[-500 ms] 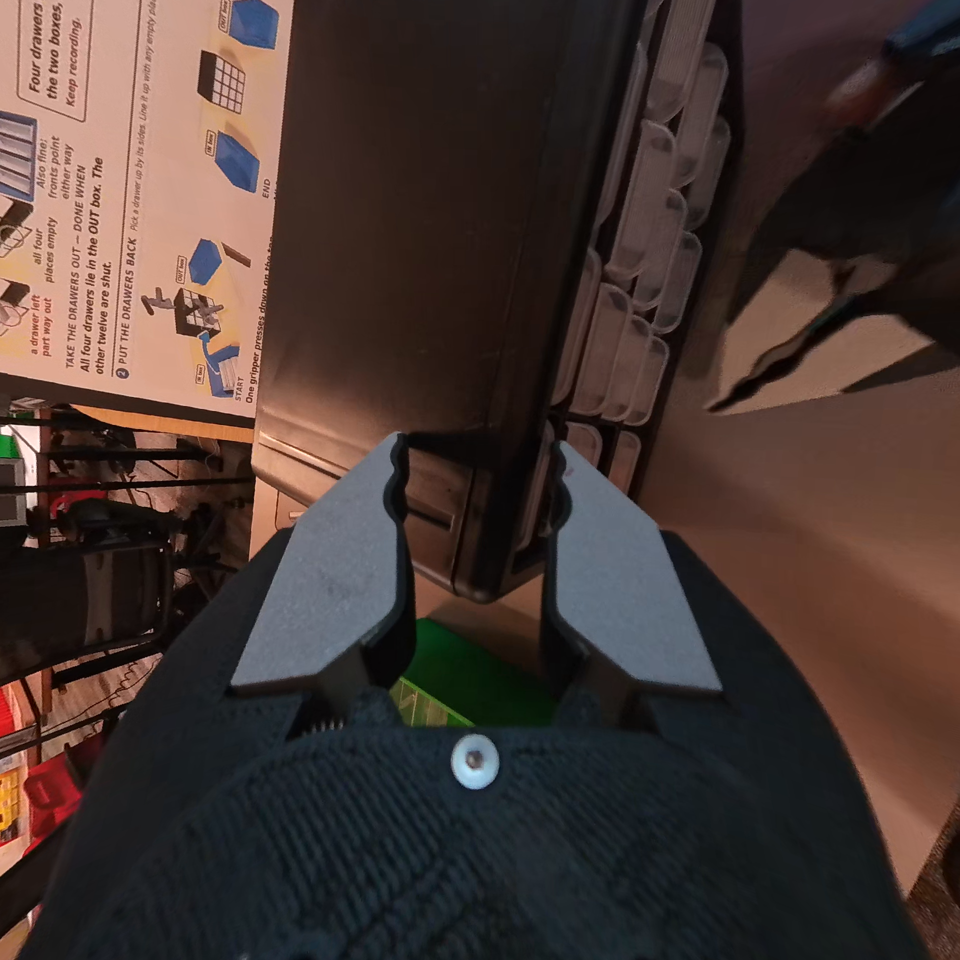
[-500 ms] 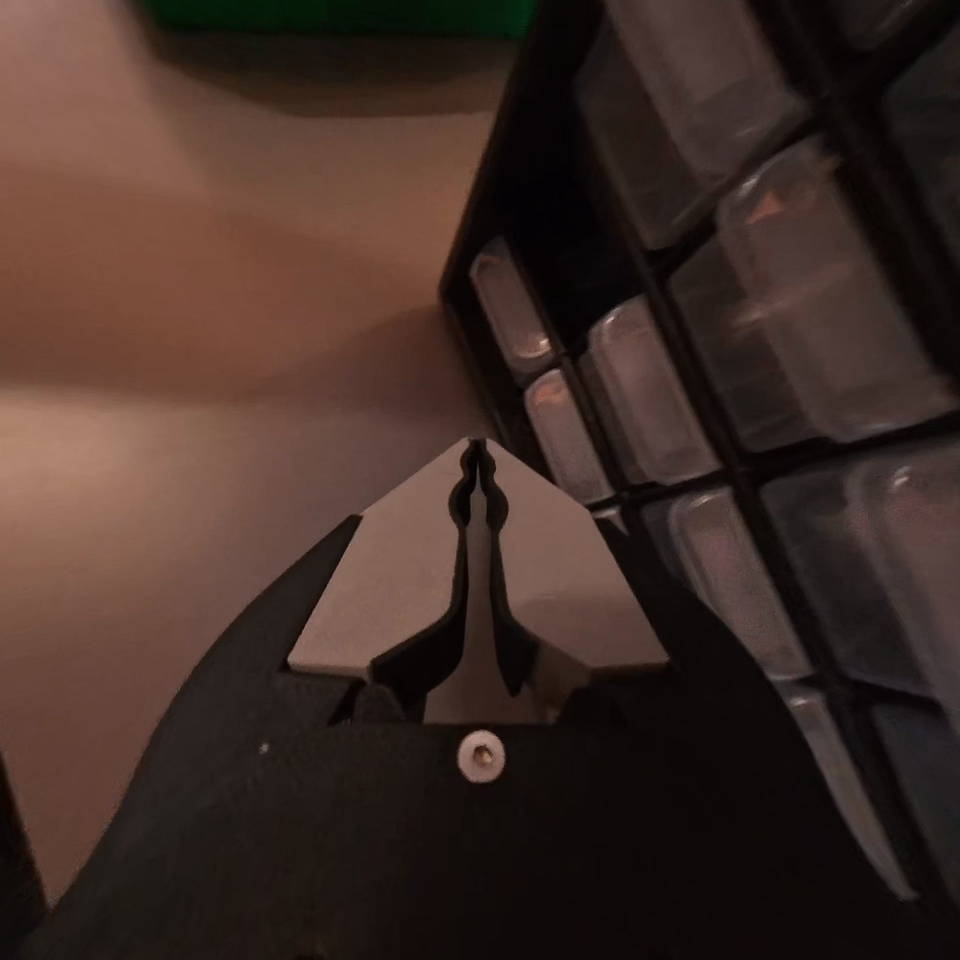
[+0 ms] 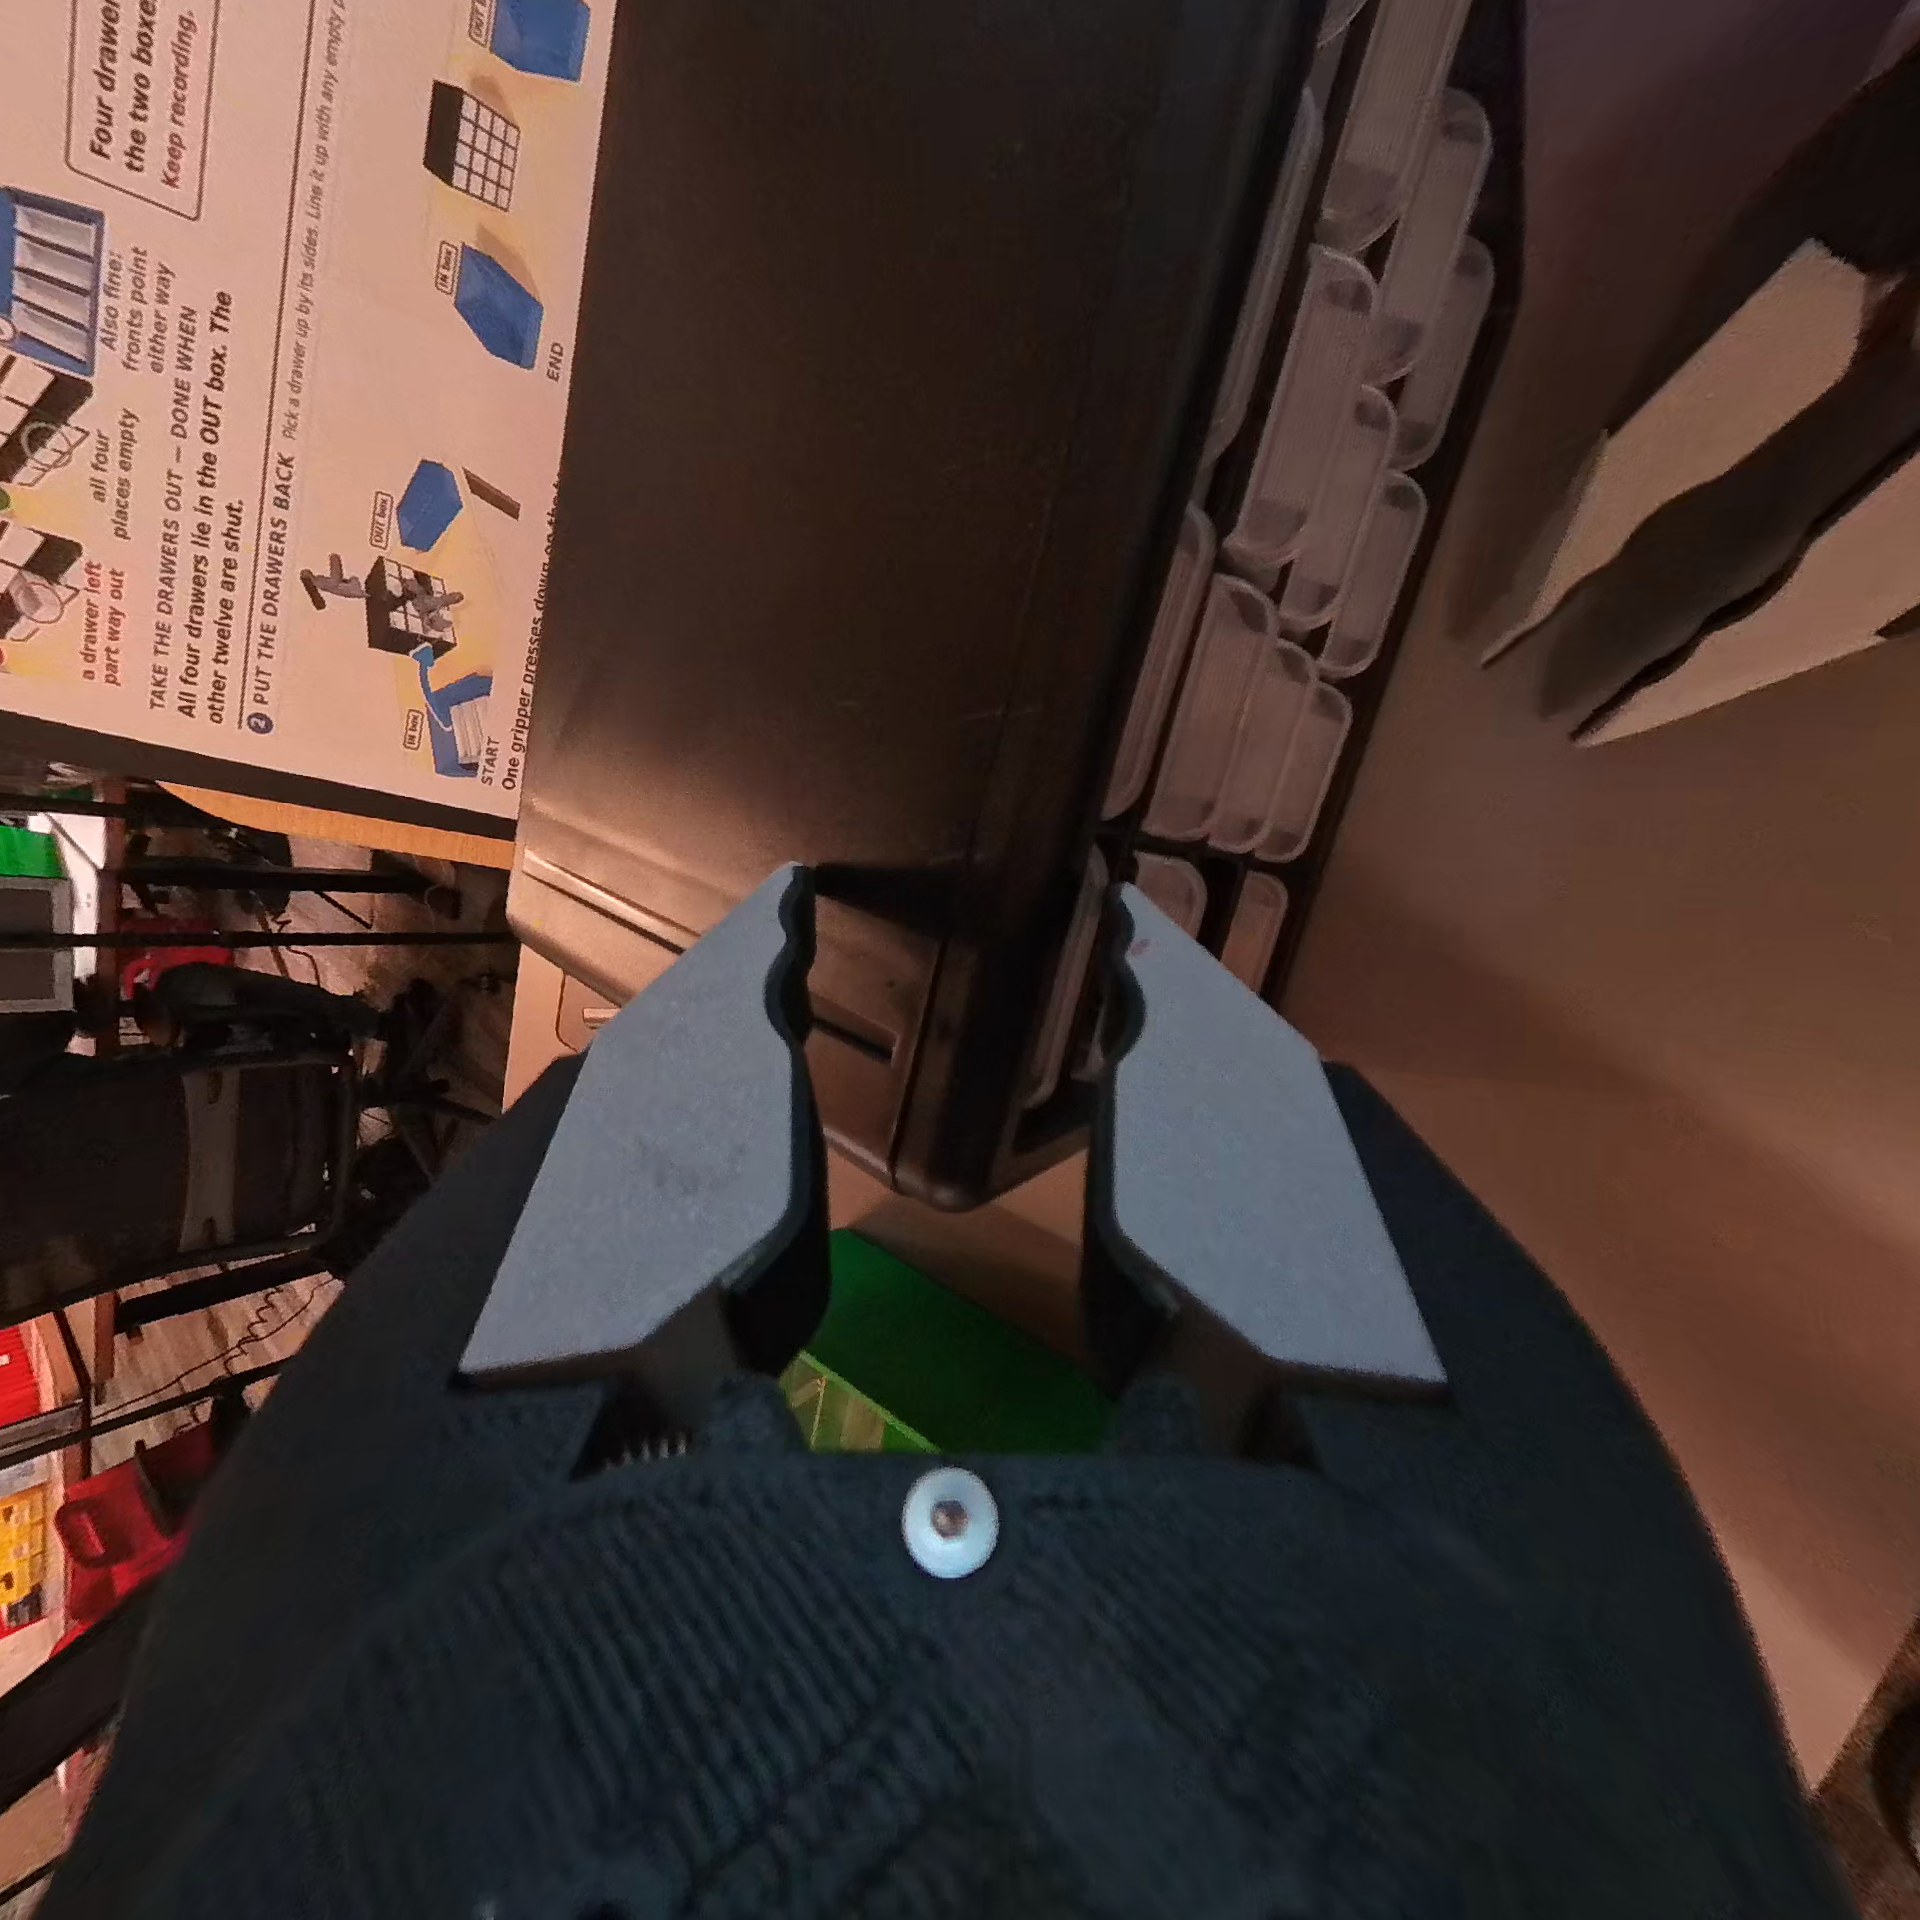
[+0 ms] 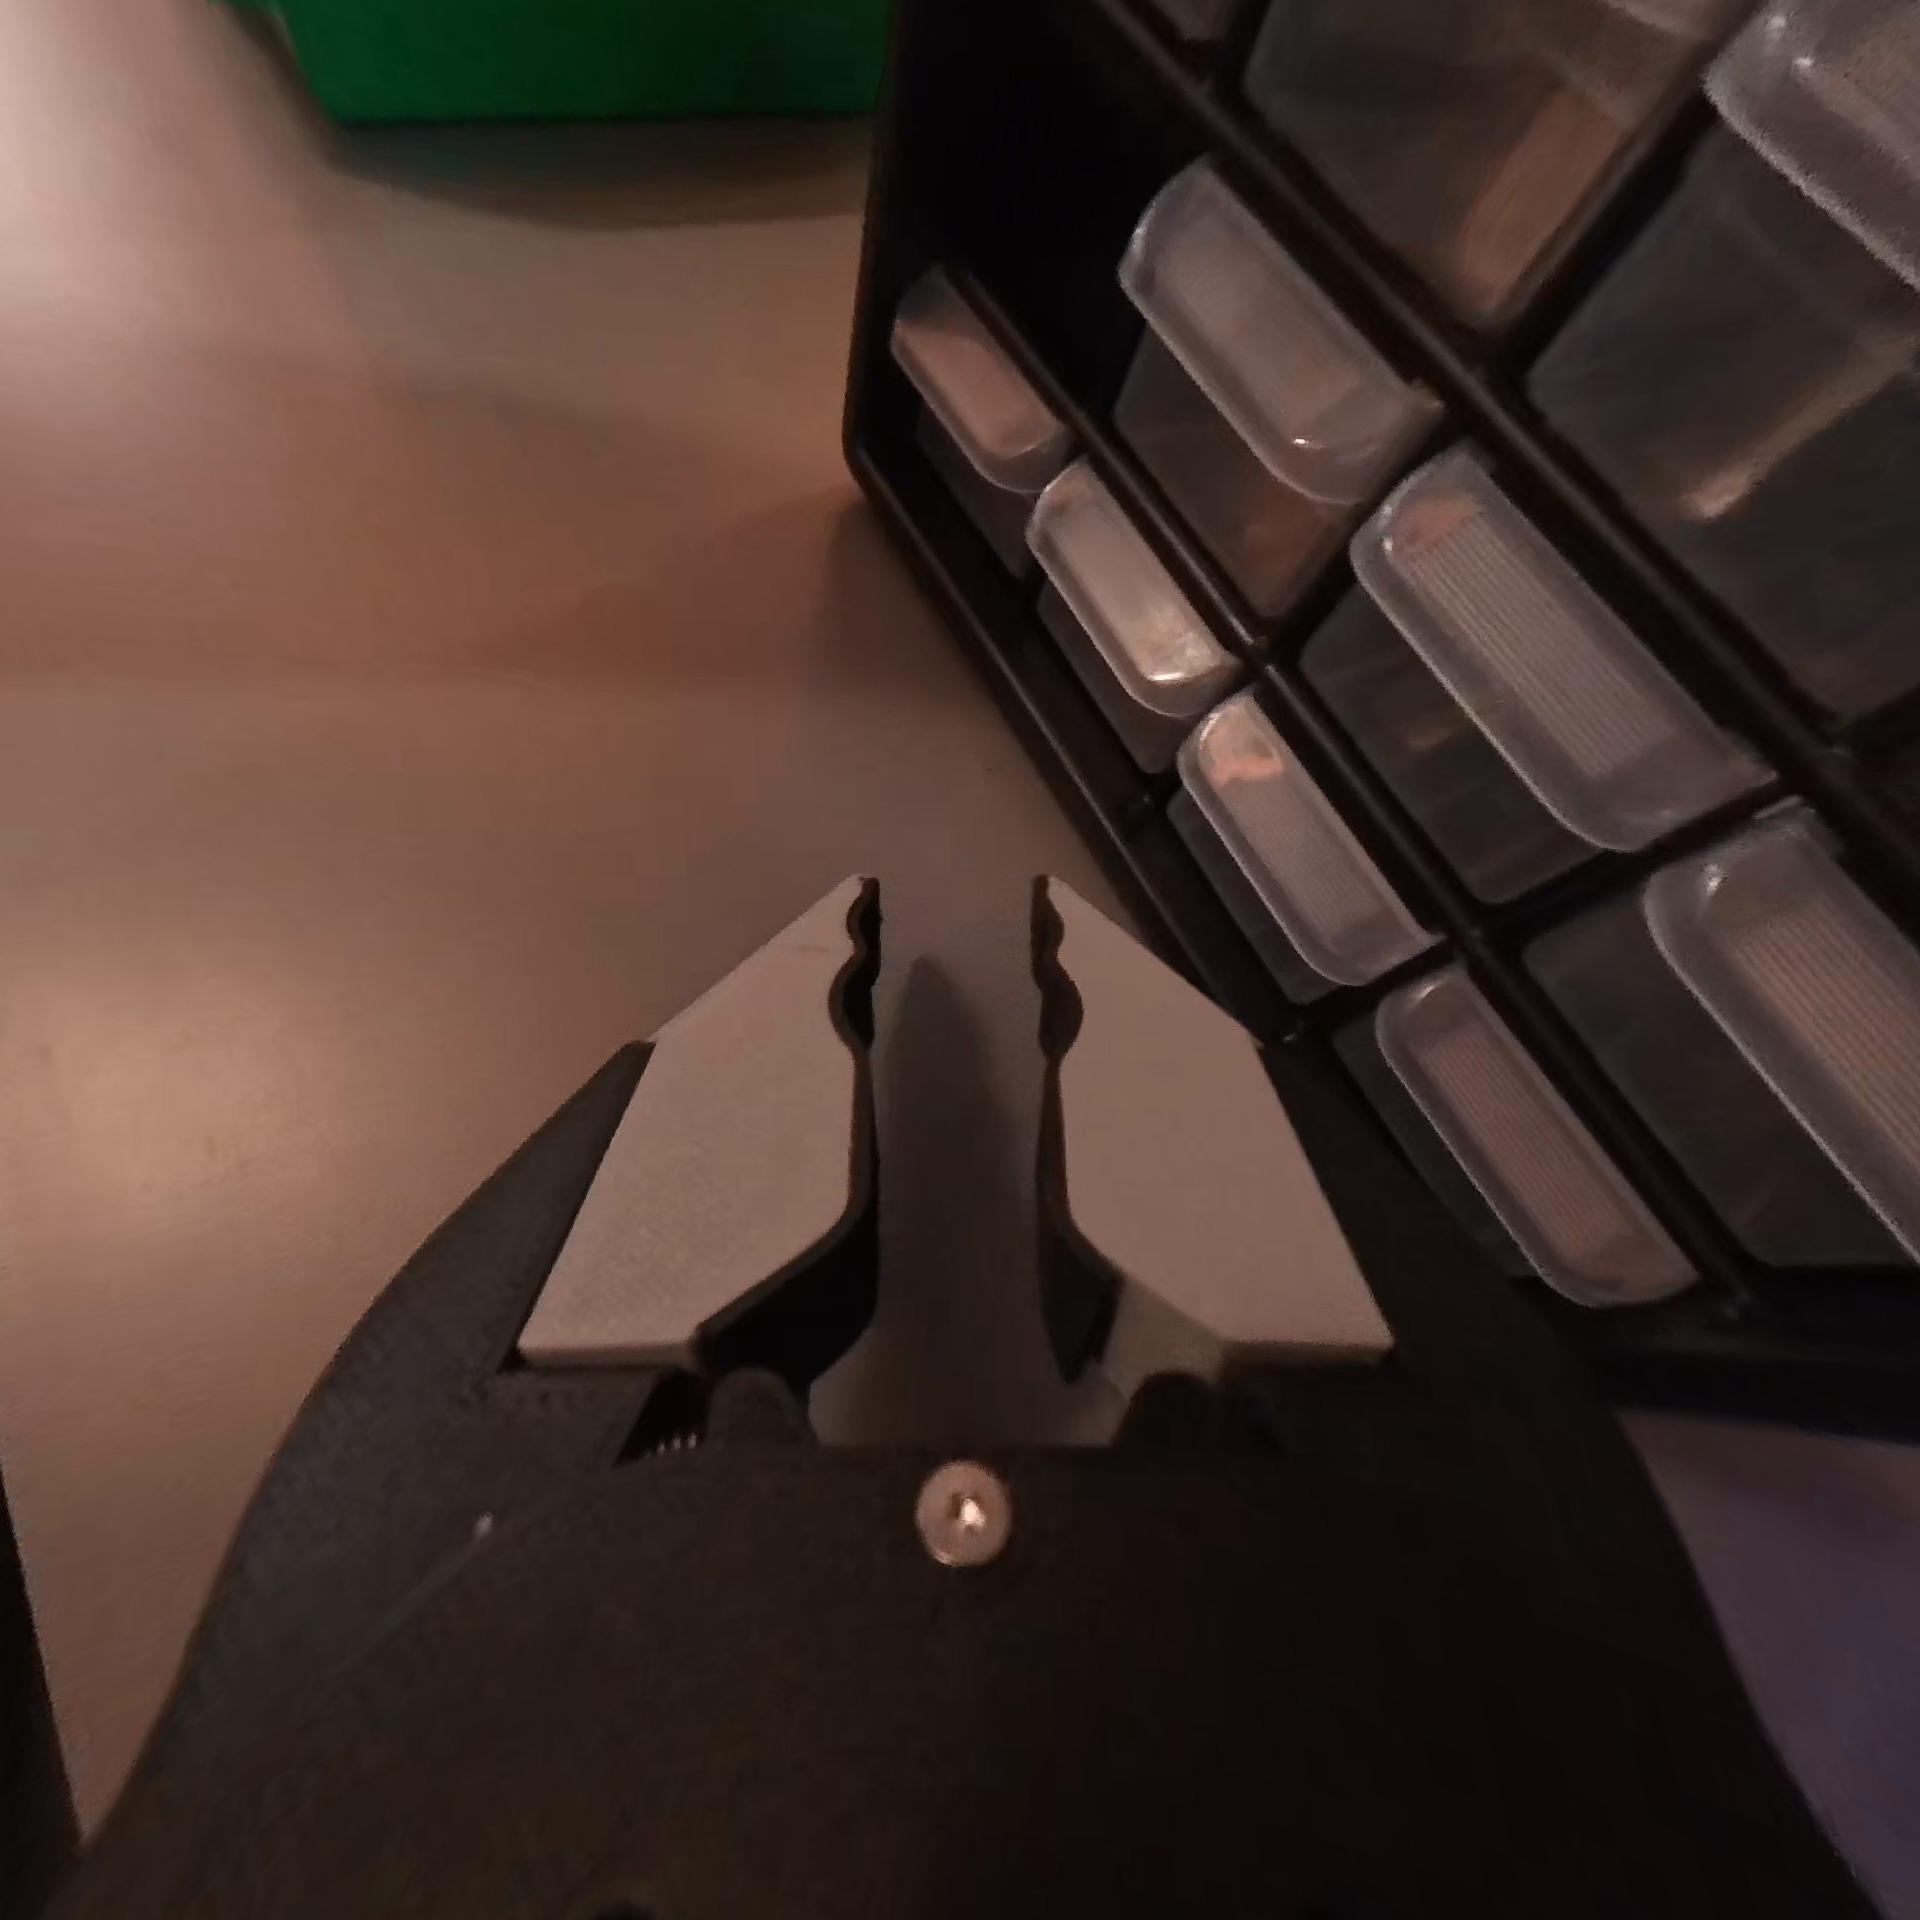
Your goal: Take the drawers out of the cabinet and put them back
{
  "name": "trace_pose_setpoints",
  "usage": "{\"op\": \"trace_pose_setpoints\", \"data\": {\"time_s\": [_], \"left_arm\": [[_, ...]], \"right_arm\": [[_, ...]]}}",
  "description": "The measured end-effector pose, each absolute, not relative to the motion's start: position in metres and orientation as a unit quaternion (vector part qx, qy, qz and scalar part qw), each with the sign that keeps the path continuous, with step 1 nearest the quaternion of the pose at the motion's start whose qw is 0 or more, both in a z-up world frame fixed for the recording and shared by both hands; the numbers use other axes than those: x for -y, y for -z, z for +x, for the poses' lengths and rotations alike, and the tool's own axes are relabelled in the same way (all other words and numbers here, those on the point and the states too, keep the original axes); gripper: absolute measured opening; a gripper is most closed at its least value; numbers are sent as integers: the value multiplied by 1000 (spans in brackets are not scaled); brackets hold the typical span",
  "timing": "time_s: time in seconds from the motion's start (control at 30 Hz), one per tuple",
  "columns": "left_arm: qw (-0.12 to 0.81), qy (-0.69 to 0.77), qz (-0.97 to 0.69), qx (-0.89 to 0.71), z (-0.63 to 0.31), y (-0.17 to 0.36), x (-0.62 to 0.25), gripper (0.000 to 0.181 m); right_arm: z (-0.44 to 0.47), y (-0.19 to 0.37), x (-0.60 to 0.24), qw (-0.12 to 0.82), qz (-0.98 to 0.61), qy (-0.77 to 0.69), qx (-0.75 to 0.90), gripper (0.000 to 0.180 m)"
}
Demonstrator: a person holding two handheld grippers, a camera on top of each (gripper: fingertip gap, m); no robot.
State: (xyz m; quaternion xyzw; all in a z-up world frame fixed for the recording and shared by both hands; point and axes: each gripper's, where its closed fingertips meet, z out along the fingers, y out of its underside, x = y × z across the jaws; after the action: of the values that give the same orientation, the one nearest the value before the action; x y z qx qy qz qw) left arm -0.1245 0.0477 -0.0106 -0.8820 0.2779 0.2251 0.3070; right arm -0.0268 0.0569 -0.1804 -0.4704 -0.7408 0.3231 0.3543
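The black drawer cabinet (image 3: 883,416) stands on the table with several clear plastic drawers (image 3: 1278,644) in its front. My left gripper (image 3: 956,899) is open, and its jaws straddle the cabinet's near top front corner. I cannot tell whether the fingers touch it. In the right wrist view the cabinet's frame (image 4: 878,312) is at the upper right, with clear drawers (image 4: 1288,831) seated in their slots. My right gripper (image 4: 956,894) is open and empty over the bare table, just left of the cabinet's bottom row.
A green box (image 4: 603,52) sits on the table beyond the cabinet and also shows in the left wrist view (image 3: 935,1351). A printed instruction sheet (image 3: 260,364) stands behind the cabinet. A cardboard box (image 3: 1714,499) lies to the right. The tan table (image 4: 416,623) spreads left of my right gripper.
My right gripper has opened from shut and drawn back a little from the cabinet. My left gripper holds the same place at the cabinet's corner.
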Motion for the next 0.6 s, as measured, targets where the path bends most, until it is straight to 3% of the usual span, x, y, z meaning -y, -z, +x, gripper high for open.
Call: {"op": "trace_pose_setpoints", "data": {"time_s": [0.17,0.37,0.6], "left_arm": [[306,-248,-881,-262,-124,11,-49,53],[344,-172,-896,-221,-121,-3,-29,46],[377,-148,-906,-121,-209,-21,26,49]], "right_arm": [[-28,188,-60,337,-487,-311,743,46],[-27,195,-59,372,-461,-252,765,42],[-28,195,-59,379,-457,-244,767,39]]}}
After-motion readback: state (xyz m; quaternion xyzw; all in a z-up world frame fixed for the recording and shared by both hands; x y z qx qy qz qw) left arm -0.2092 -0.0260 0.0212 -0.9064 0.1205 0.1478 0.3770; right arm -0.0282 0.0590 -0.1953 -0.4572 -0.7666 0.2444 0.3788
